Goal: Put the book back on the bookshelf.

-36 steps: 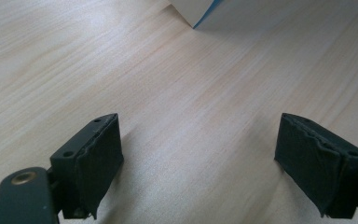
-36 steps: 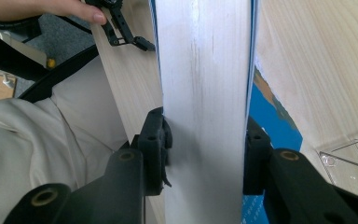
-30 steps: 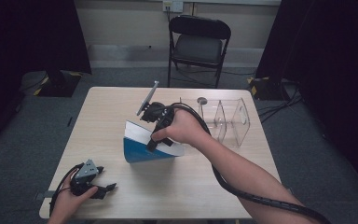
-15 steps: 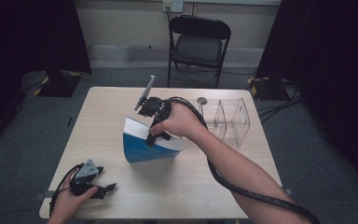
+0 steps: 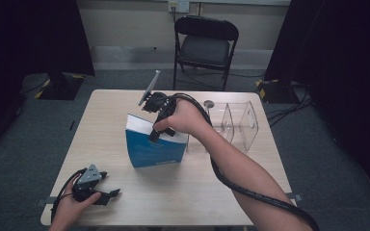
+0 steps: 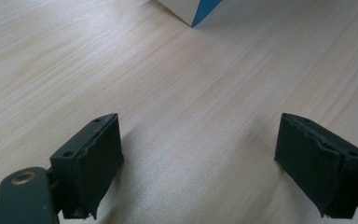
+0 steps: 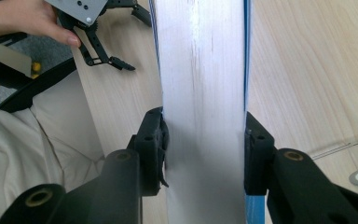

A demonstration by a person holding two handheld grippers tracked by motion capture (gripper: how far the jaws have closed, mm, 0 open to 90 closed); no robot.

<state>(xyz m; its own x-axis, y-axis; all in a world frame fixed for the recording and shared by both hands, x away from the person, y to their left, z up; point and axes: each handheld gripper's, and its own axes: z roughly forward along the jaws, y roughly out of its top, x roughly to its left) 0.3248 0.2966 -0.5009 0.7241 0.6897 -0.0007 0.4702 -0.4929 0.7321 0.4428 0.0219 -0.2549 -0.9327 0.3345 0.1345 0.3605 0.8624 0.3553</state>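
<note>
A blue-covered book (image 5: 156, 150) stands on its edge in the middle of the table, white page block up. My right gripper (image 5: 160, 133) comes down on its top from behind, shut on the book. In the right gripper view the two pads (image 7: 160, 140) press on either side of the book (image 7: 200, 70). My left gripper (image 5: 109, 186) lies low at the table's front left corner, held in a hand. Its jaws stand wide open over bare wood (image 6: 200, 163), and the book's blue corner (image 6: 205, 11) is farther off.
A clear plastic divided box (image 5: 241, 122) stands to the right of the book, with a small round metal thing (image 5: 208, 103) behind it. A black folding chair (image 5: 204, 43) stands beyond the table's far edge. The wooden tabletop (image 5: 197, 202) is bare toward the front.
My right hand has shifted slightly to the left with the book still gripped. The left gripper has stayed where it was.
</note>
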